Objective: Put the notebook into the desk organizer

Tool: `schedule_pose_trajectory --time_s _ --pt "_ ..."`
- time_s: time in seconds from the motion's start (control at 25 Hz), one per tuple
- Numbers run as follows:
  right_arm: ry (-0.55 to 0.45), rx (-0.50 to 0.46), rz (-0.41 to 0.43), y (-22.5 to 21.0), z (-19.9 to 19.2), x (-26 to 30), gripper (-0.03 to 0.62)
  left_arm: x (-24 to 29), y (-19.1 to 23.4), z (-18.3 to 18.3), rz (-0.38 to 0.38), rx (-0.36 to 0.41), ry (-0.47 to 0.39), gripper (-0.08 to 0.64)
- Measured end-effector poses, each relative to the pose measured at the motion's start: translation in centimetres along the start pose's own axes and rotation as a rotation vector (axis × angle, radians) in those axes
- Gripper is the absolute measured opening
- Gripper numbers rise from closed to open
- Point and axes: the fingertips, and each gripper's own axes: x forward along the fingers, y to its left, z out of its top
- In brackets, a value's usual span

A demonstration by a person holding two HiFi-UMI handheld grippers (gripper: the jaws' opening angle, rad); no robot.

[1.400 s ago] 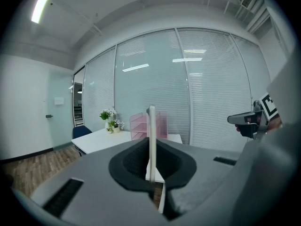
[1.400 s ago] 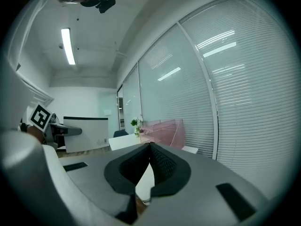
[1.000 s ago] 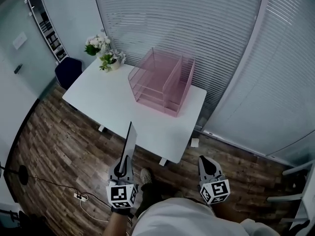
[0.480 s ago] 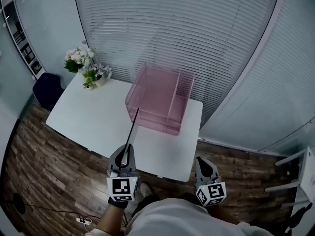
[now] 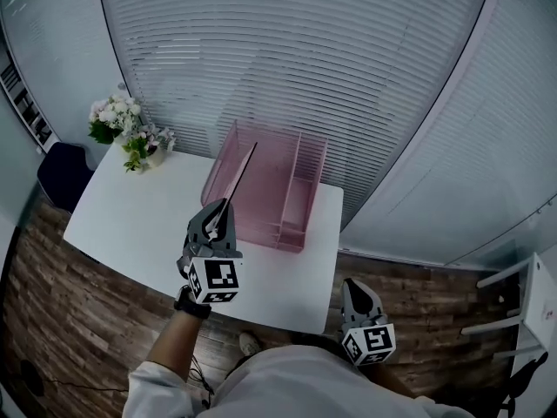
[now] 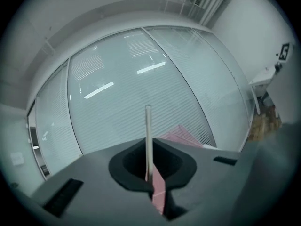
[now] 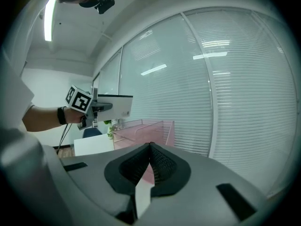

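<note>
notebook (image 5: 238,176) edge-on in left tool (image 5: 223,209), near organizer (image 5: 297,179)

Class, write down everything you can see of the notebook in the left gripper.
The notebook is thin, flat and rectangular, with a white cover and a dark strip along its top edge. It is held on edge, clamped at one end in the left gripper's shut jaws. It is in the air above the pink desk organizer, touching nothing else.

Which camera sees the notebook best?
The right gripper view: the notebook's white cover faces it, held up by the left gripper. The head view and the left gripper view catch only its thin edge, like a line.
</note>
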Motion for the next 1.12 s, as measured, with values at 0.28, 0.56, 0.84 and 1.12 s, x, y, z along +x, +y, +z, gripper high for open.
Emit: schedule_pose_trajectory --time_s 0.28,0.56,0.84,1.12 --pt "-0.010 0.021 -0.033 -6.0 0.5 1.3 0.012 8.8 -1.9 -1.9 0.008 0.399 0.113 0.015" --pt "0.028 0.066 -0.093 -10.9 -1.2 0.7 0.012 14.7 -5.8 -6.4 -0.092 0.769 0.221 0.015" --pt "0.052 0.101 -0.139 -13.7 -2.5 1.3 0.012 17.2 -8.2 -10.2 -0.265 0.932 0.370 0.017" --pt "0.053 0.132 -0.147 -14.8 -3.1 2.1 0.012 17.7 -10.0 -12.4 -0.454 0.962 0.536 0.073"
